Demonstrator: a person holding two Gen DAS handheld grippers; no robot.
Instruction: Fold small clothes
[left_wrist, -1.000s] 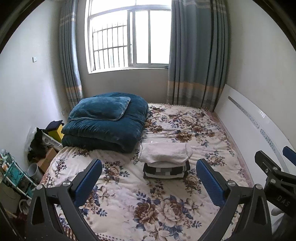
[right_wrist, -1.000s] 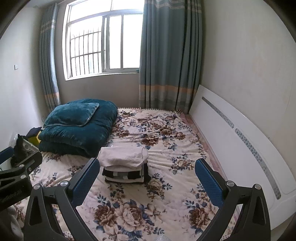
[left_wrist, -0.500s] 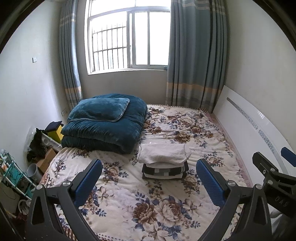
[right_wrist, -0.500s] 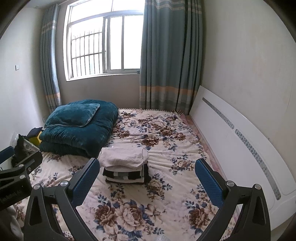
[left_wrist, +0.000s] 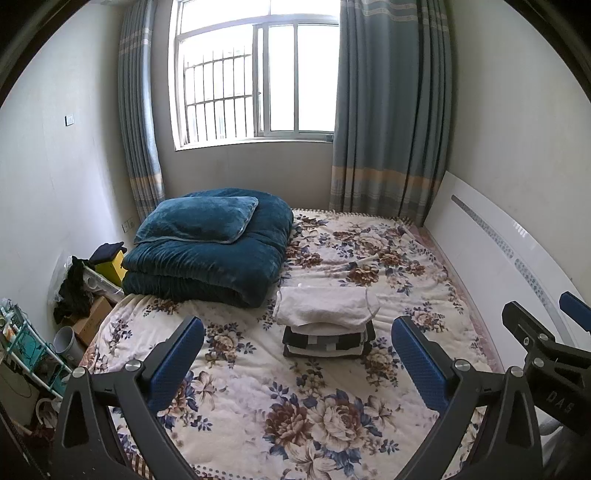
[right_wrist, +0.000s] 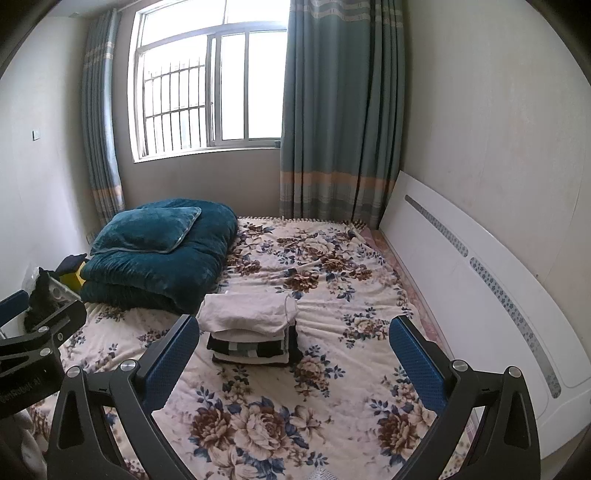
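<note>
A stack of folded small clothes (left_wrist: 327, 323) lies in the middle of the floral bed (left_wrist: 280, 413), a white garment on top, black-and-white pieces below. It also shows in the right wrist view (right_wrist: 251, 332). My left gripper (left_wrist: 295, 358) is open and empty, held above the bed's near part, well short of the stack. My right gripper (right_wrist: 293, 358) is open and empty too, at about the same height. Each gripper appears at the edge of the other's view, the right one (left_wrist: 546, 343) and the left one (right_wrist: 33, 332).
A folded teal quilt with a pillow (left_wrist: 210, 243) fills the bed's far left corner. A white headboard (left_wrist: 498, 266) runs along the right wall. Boxes, dark clothes and a rack (left_wrist: 26, 343) crowd the floor at the left. Window and curtains are behind.
Both grippers have lifted and drawn back slightly, so the stack sits a little lower and farther in each view. Both stay open; the clothes have not moved.
</note>
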